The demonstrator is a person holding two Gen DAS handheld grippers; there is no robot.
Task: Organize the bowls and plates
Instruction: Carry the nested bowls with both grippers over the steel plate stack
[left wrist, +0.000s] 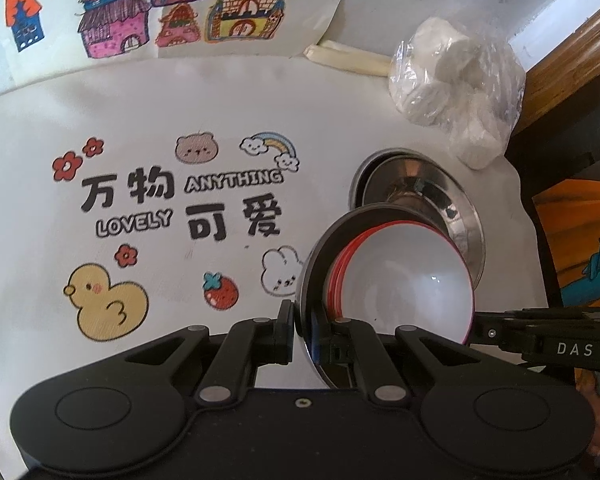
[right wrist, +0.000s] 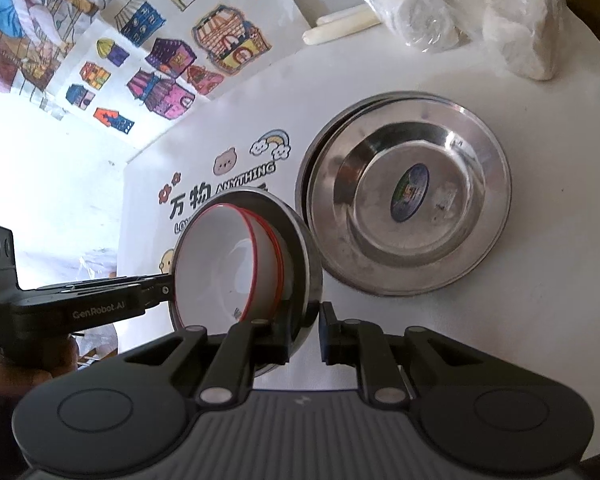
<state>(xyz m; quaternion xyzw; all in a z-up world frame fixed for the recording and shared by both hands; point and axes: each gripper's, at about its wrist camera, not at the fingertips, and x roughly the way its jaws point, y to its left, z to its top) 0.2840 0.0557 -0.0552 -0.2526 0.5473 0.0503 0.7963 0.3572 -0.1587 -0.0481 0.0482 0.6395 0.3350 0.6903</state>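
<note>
Item: steel plate [right wrist: 300, 248] carrying nested red-rimmed bowls [right wrist: 236, 264], lower centre, tilted, off the table.
Handling: rigid, slippery; bowls may slide.
Hold: opposite plate rims.
Left gripper [left wrist: 306, 330]: clamped on rim.
Right gripper [right wrist: 305, 330]: likewise.
Nearby: steel plate stack [right wrist: 408, 196], right.

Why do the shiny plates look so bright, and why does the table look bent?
In the right wrist view, light glints off the steel plates, washing out patches of them. In the left wrist view, the fisheye lens curves the tablecloth edge, and the bowl shows one small glint.
</note>
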